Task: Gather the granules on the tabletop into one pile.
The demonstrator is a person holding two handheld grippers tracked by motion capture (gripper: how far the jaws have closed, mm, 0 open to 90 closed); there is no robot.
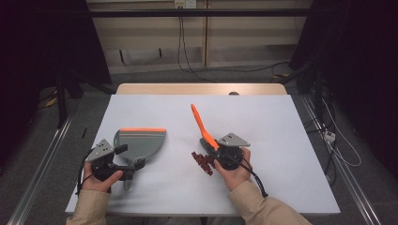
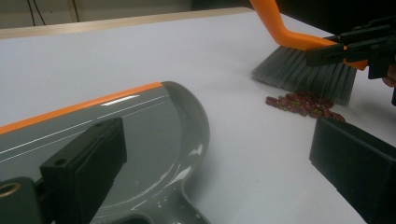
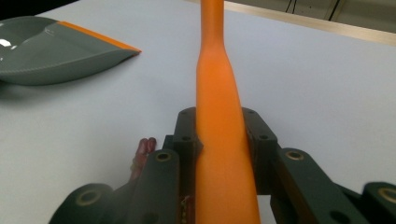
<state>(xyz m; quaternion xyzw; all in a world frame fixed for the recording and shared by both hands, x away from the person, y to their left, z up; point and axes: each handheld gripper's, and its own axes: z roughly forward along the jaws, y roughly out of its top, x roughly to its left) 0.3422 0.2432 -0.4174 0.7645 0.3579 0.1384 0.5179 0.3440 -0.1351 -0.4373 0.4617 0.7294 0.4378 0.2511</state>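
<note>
Table: we see its white top across the middle of the high view.
Dustpan: grey with an orange lip, left of centre in the high view, flat on the table. We judge it light, stiff and smooth; its handle at the near end is the place to take it.
Brush: orange handle slanting up to the centre of the high view, bristles down by the beans. We judge the handle rigid and slick, the bristles soft and yielding; a hold low on the handle gives control.
Left gripper: lower left of the high view at the dustpan's handle. In its own view the jaws stand apart.
Right gripper: lower centre of the high view, jaws clamped on the brush handle.
Beans: small red heap just left of the right gripper; light and loose, we expect them to roll.
Views: the left gripper view shows bristles meeting the beans; the right gripper view shows the clamp on the handle.
</note>
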